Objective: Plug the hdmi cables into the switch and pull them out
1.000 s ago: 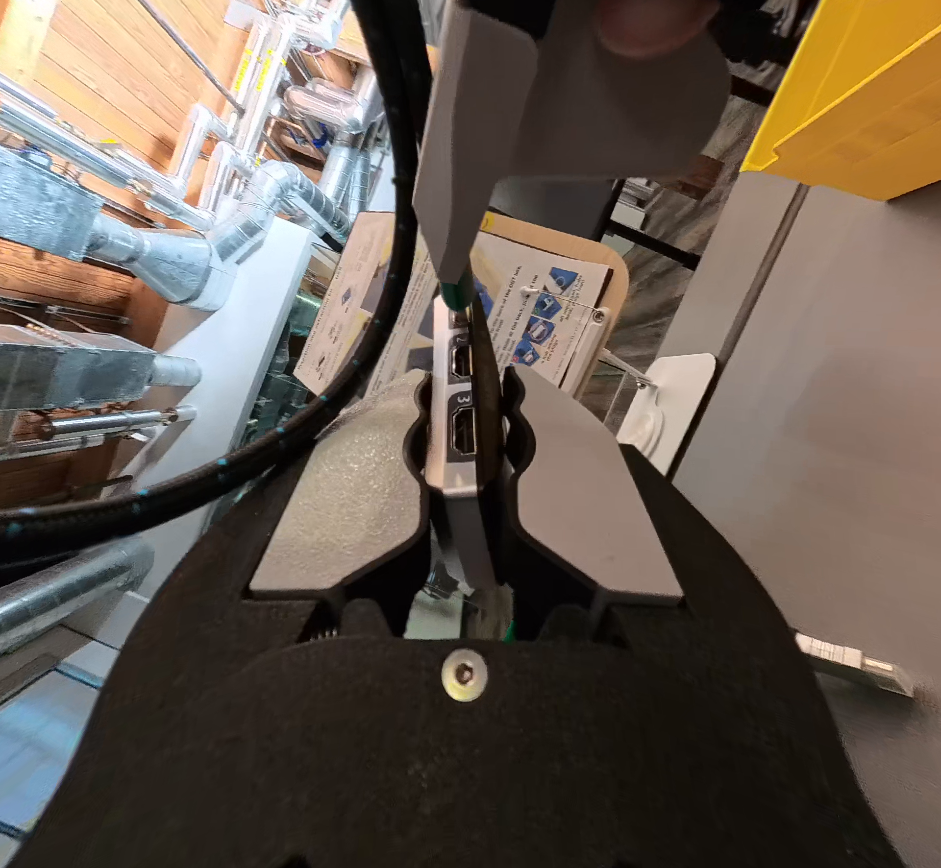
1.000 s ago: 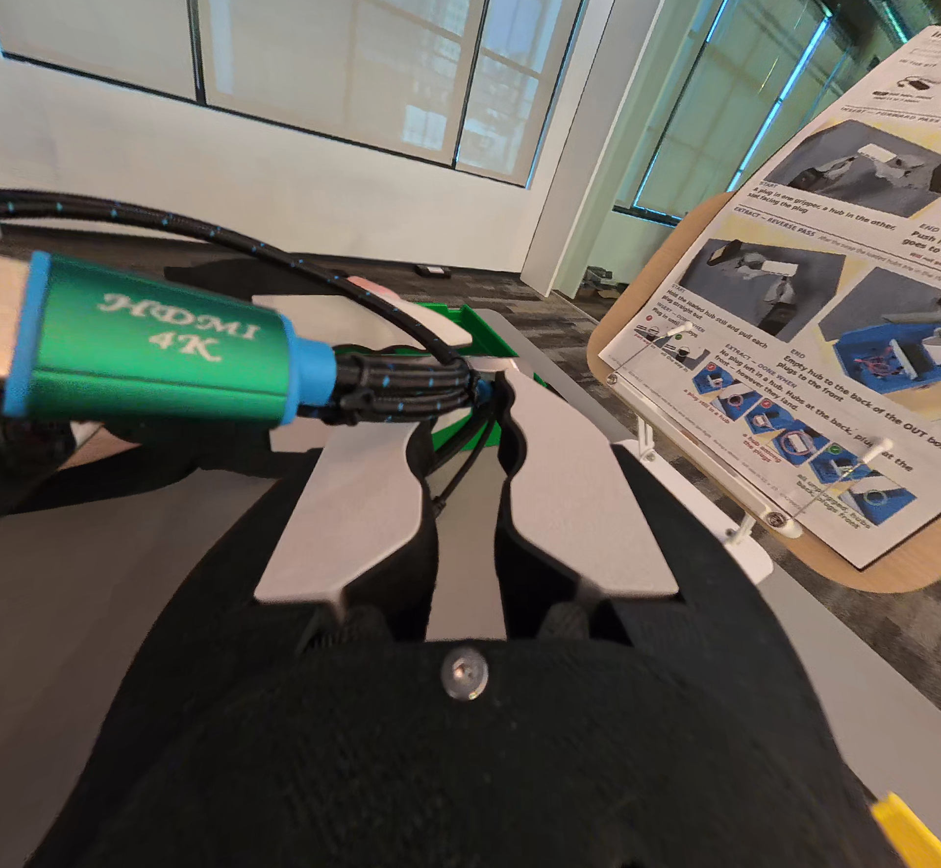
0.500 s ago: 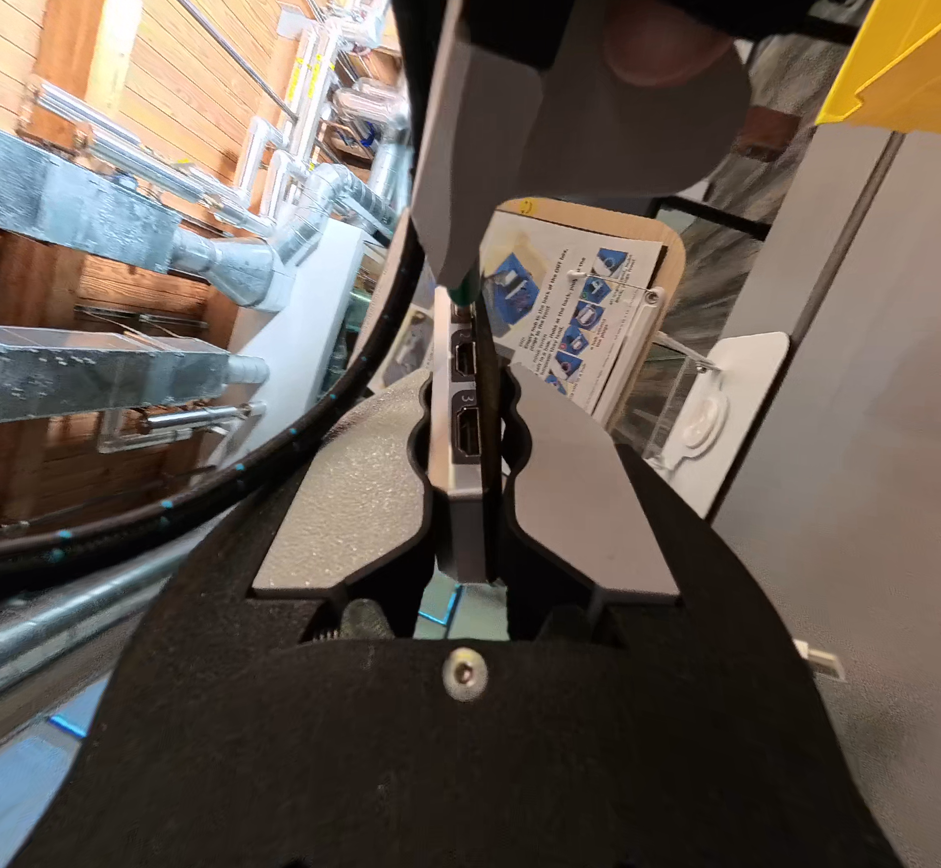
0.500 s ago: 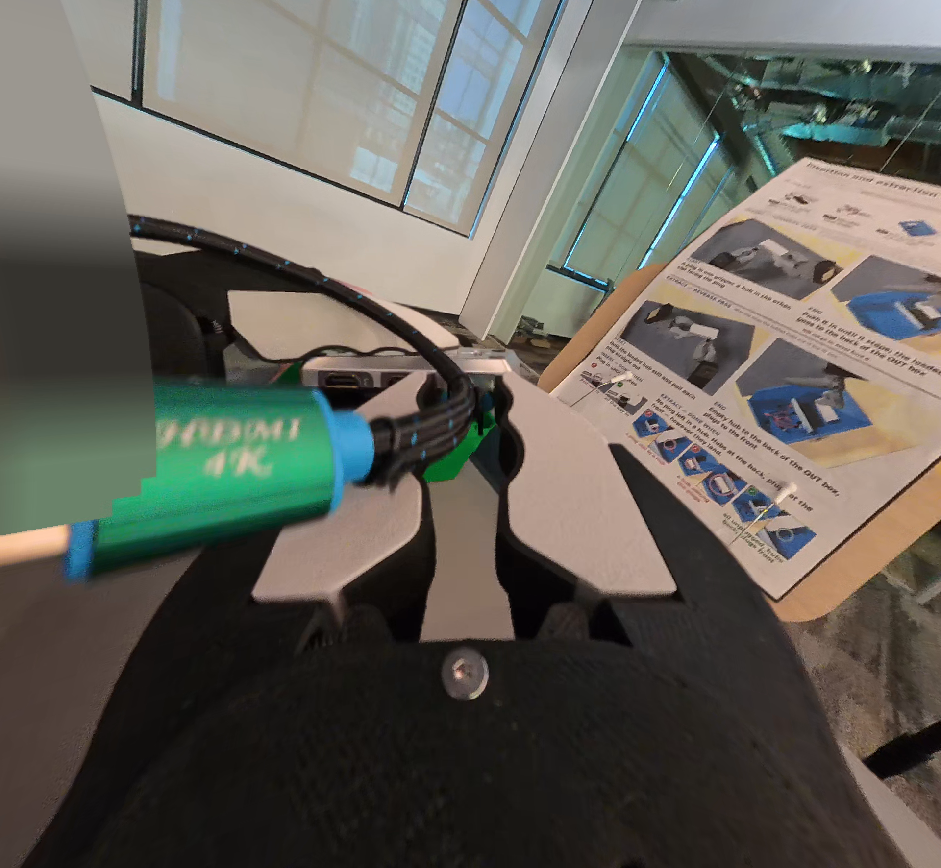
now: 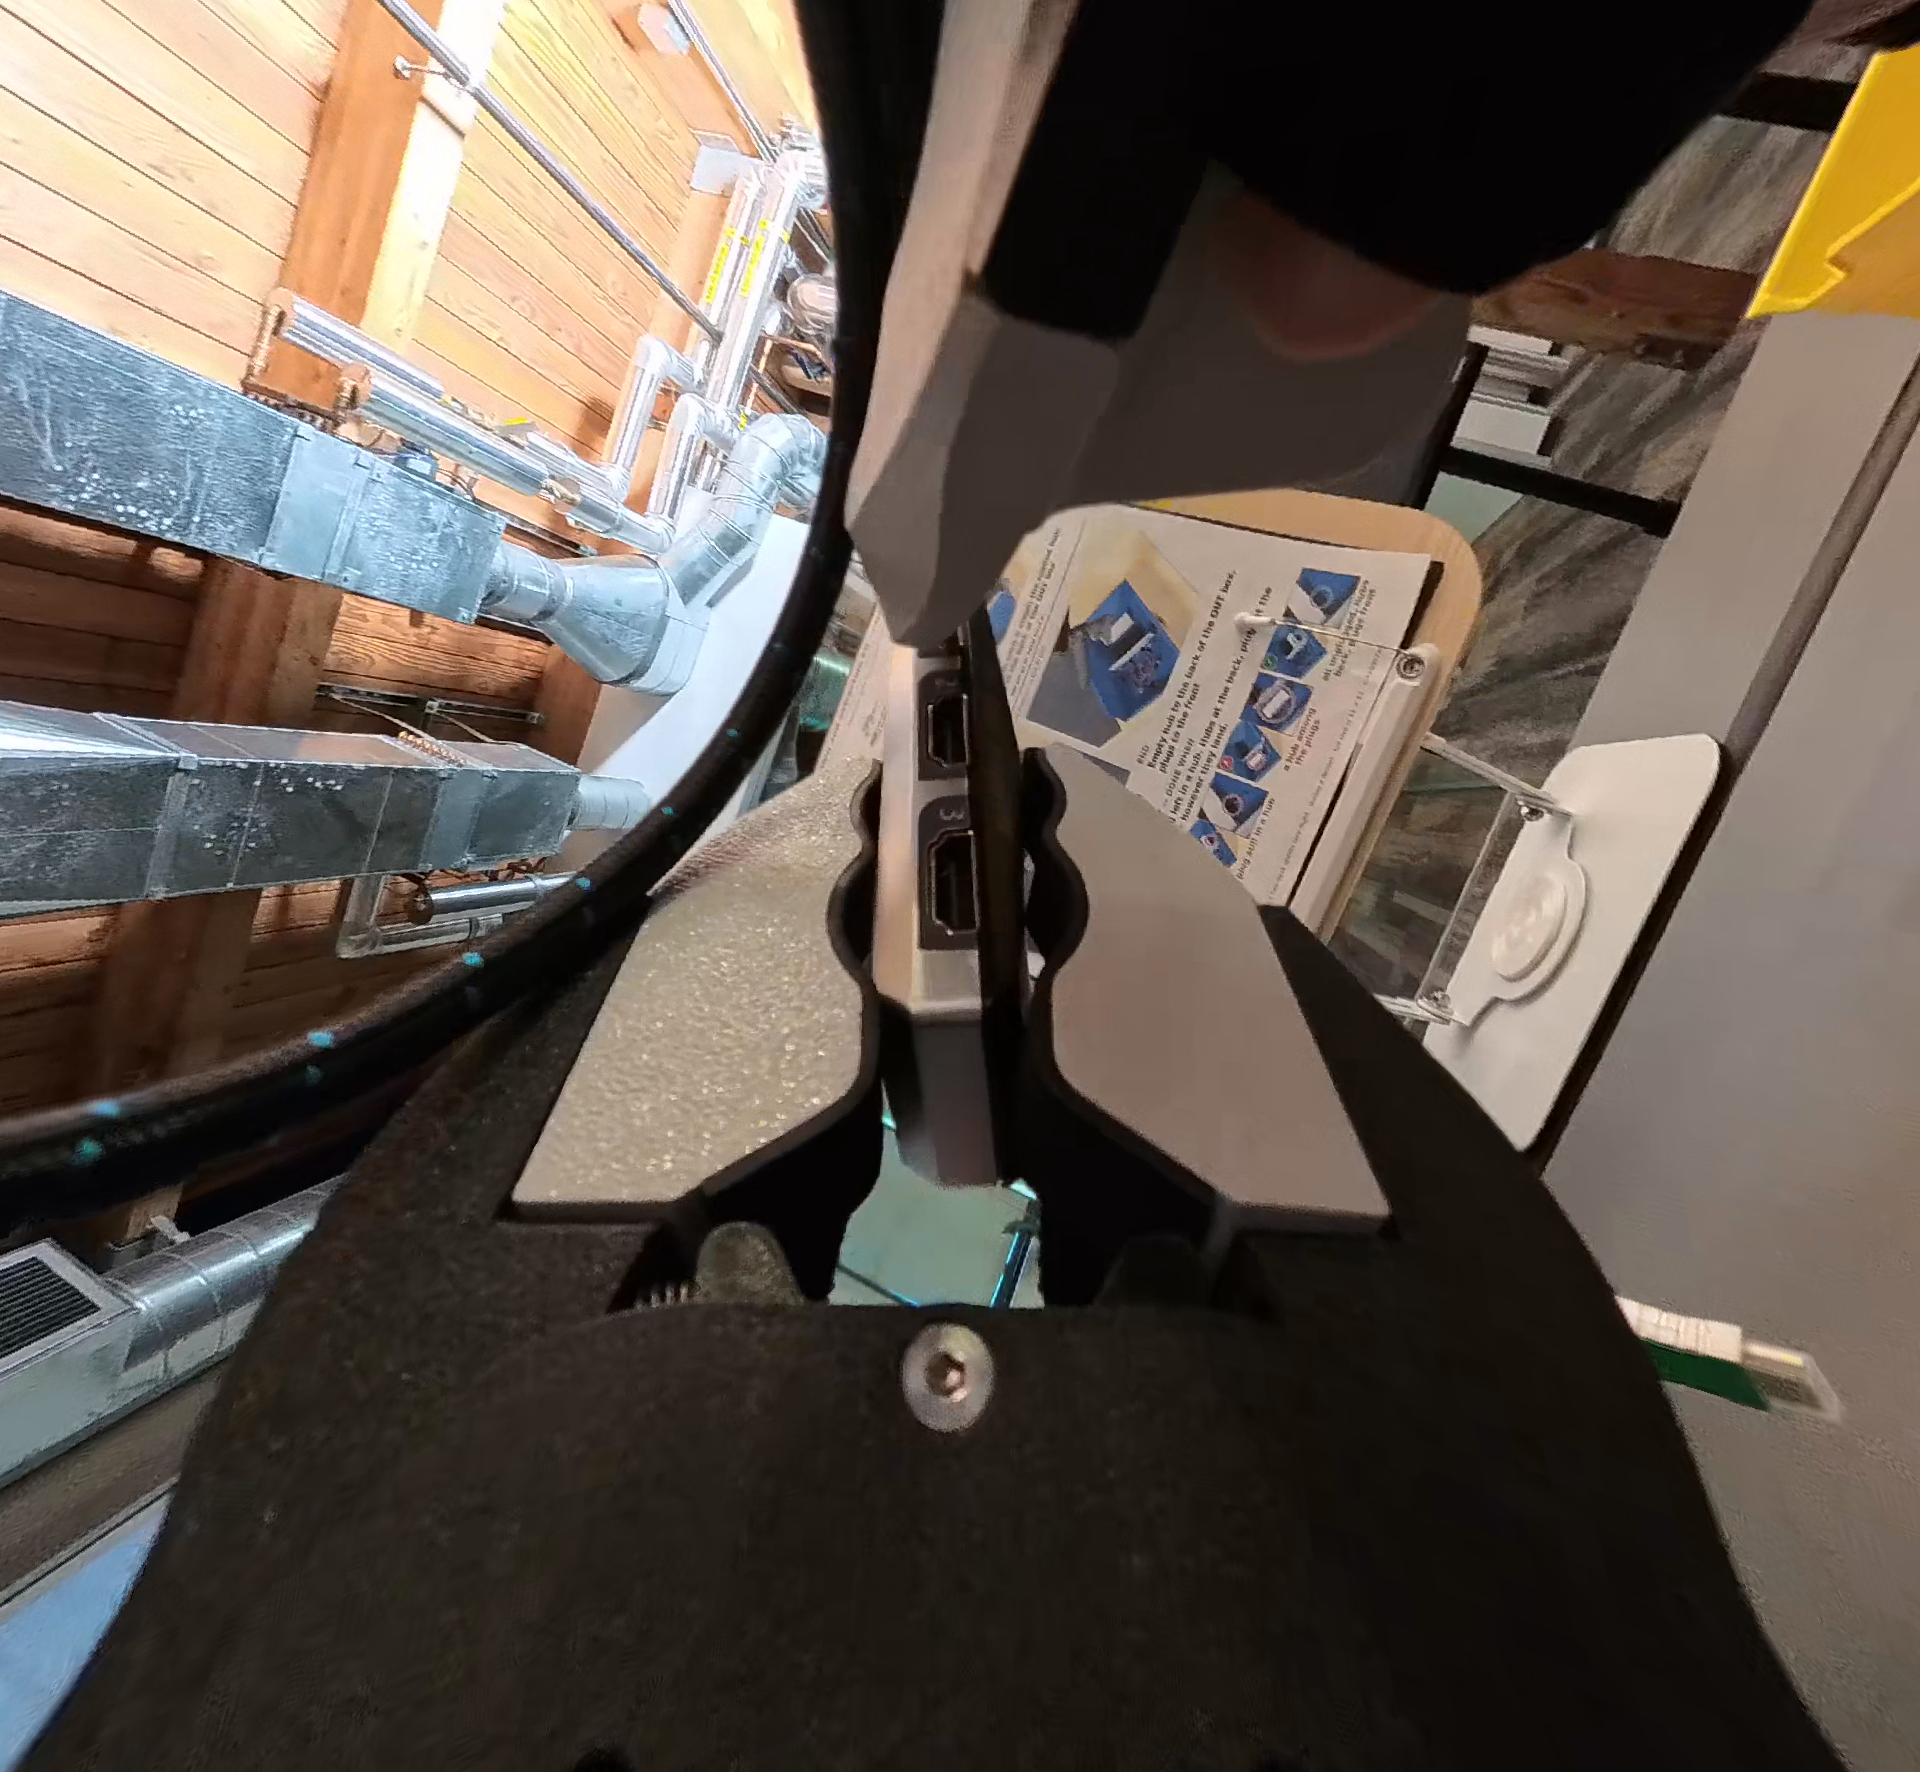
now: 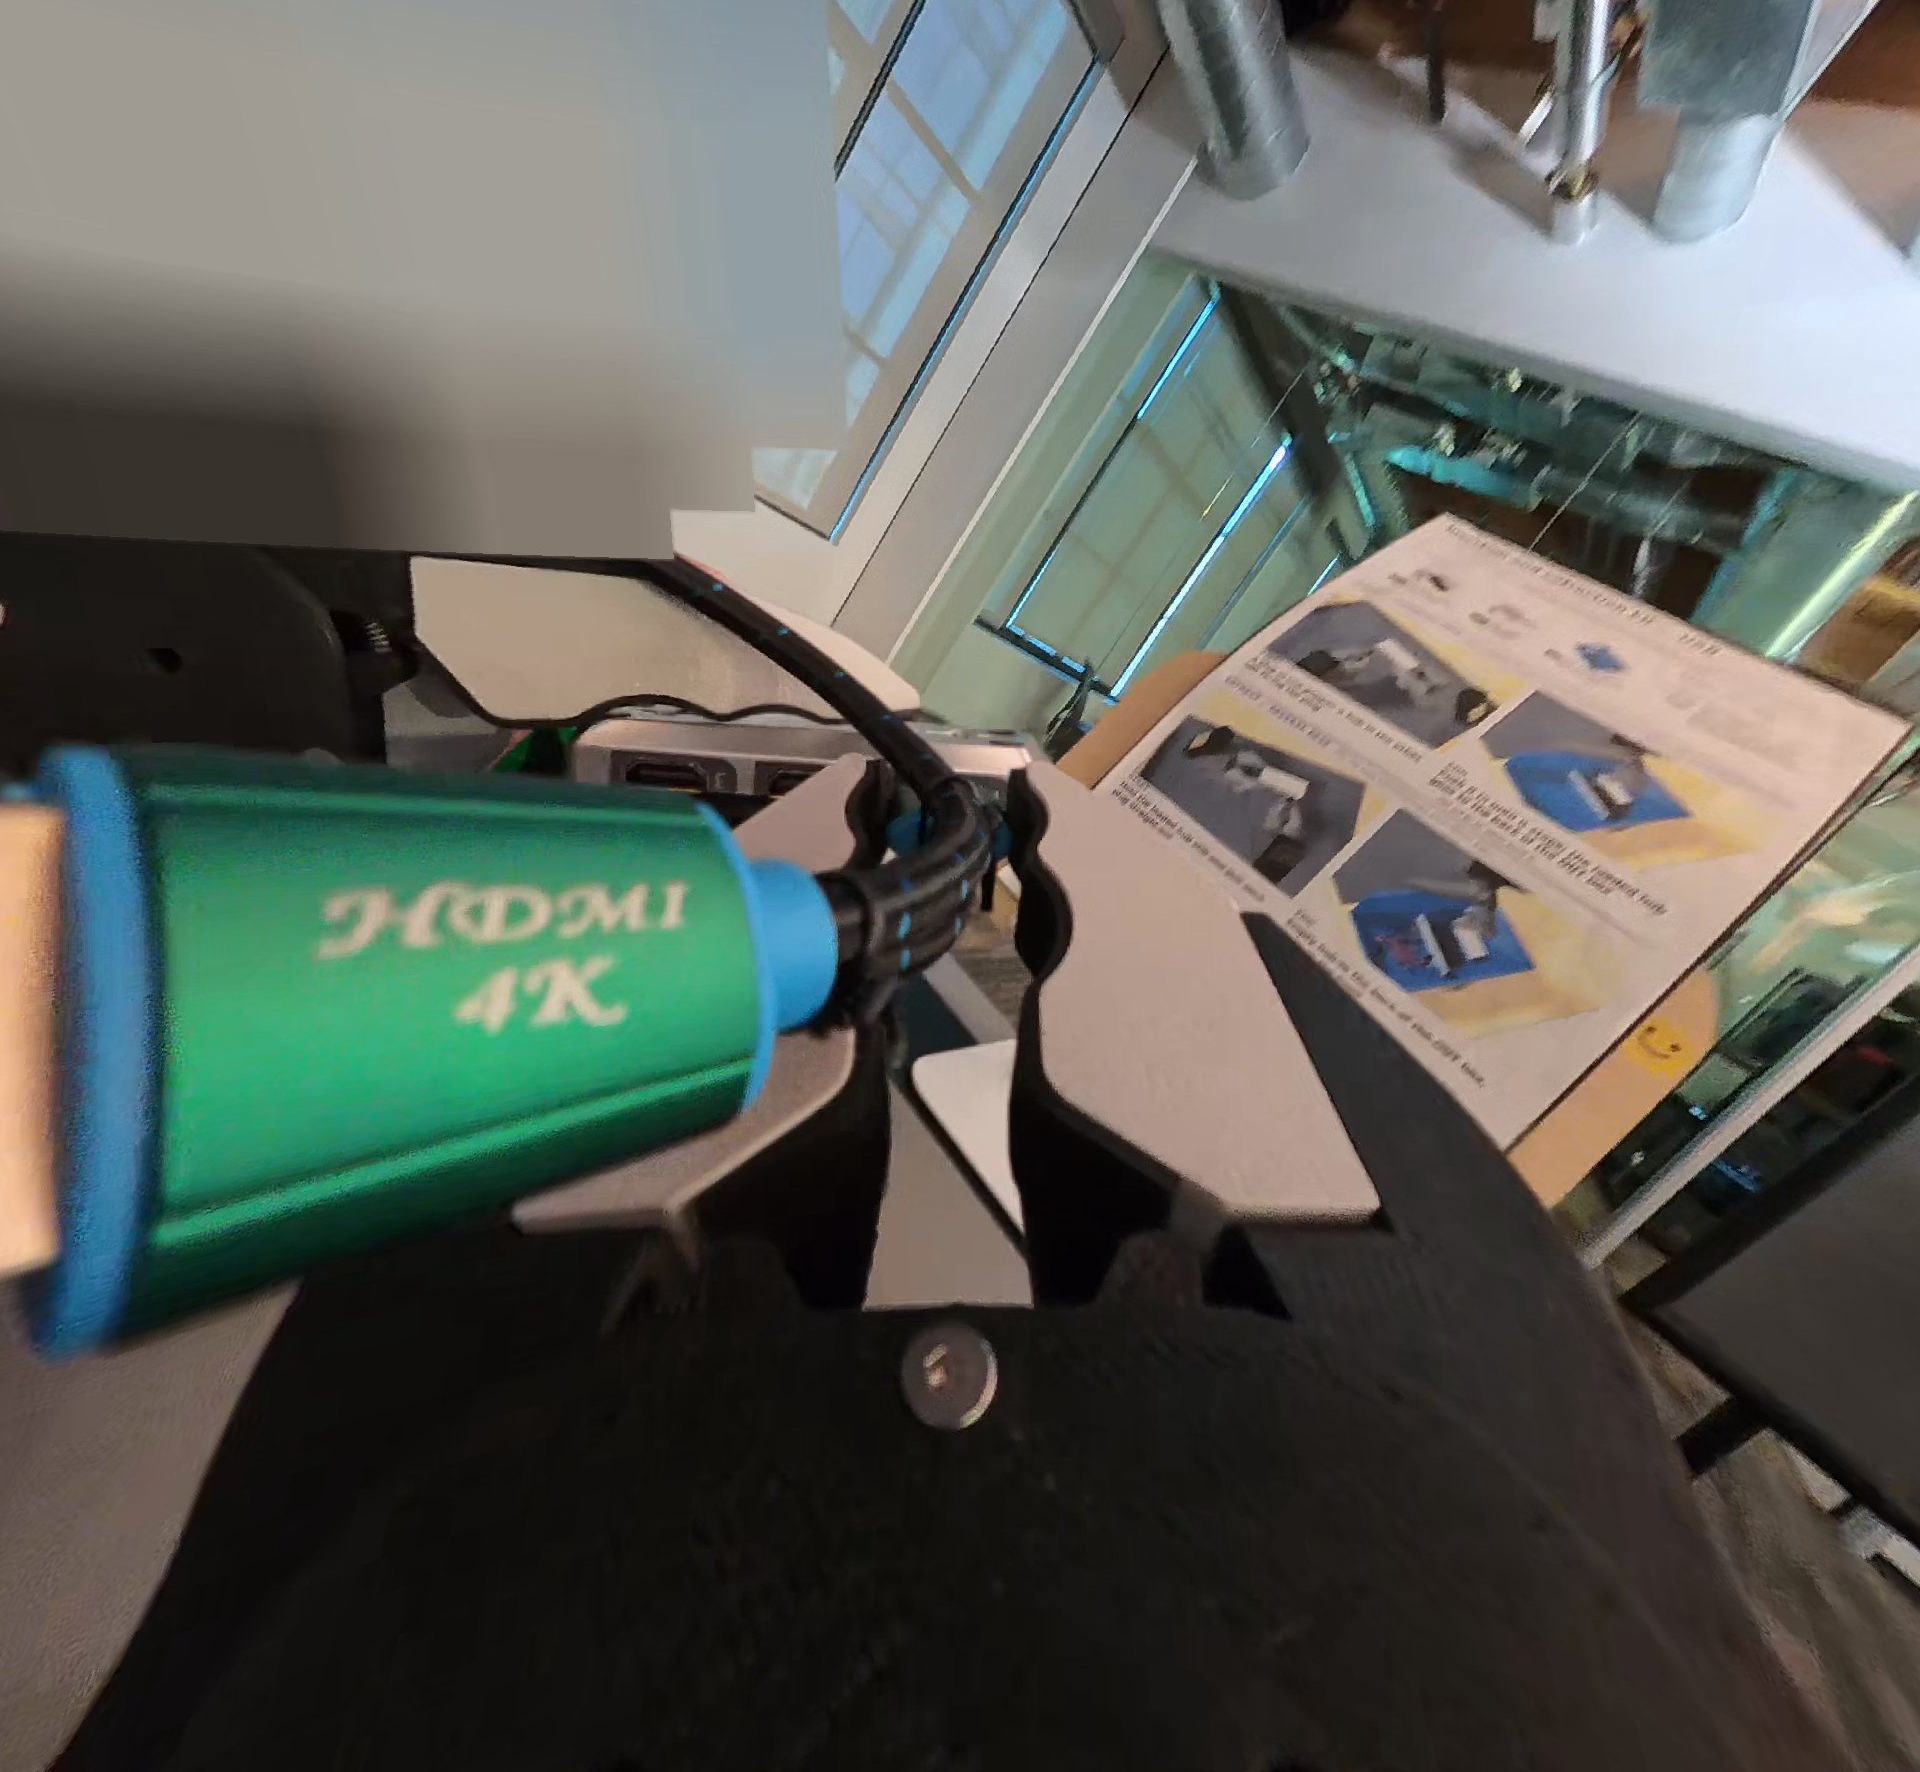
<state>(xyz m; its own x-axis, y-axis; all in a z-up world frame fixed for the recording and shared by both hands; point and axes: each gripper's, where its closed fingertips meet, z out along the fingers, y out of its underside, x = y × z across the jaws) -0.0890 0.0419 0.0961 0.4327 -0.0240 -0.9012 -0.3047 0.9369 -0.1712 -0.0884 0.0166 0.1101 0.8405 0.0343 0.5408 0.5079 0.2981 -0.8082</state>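
My jaws: the left gripper (image 5: 940,849) is clamped narrow on the silver switch (image 5: 935,995), which stands on edge between my two fingers; the right gripper (image 6: 940,823) is pinched tight on a bundle of black braided cable (image 6: 925,875) flecked with blue.

In the left wrist view, wooden ceiling boards and silver ducts fill the left side, and a grey table (image 5: 1766,891) fills the right. The other gripper comes down from the top, large and dark, and its grey finger (image 5: 977,372) tip meets the far end of the switch. That tip covers the port there, so I cannot tell whether a plug is seated in it. Two open ports on the switch face me. A black cable (image 5: 644,849) sweeps in an arc past the left of my fingers and leaves the frame at the left edge. An instruction sheet (image 5: 1226,704) on a stand sits beyond. At the right edge, a second plug (image 5: 1745,1379) lies on the table, blurred and partly behind my gripper body.

In the right wrist view, a green plug (image 6: 416,1016) with blue rims hangs loose at the left, close to the lens, its metal end cut off by the frame. Beyond my fingertips the switch (image 6: 717,761) shows only as a thin strip. A smooth grey patch covers the upper left.
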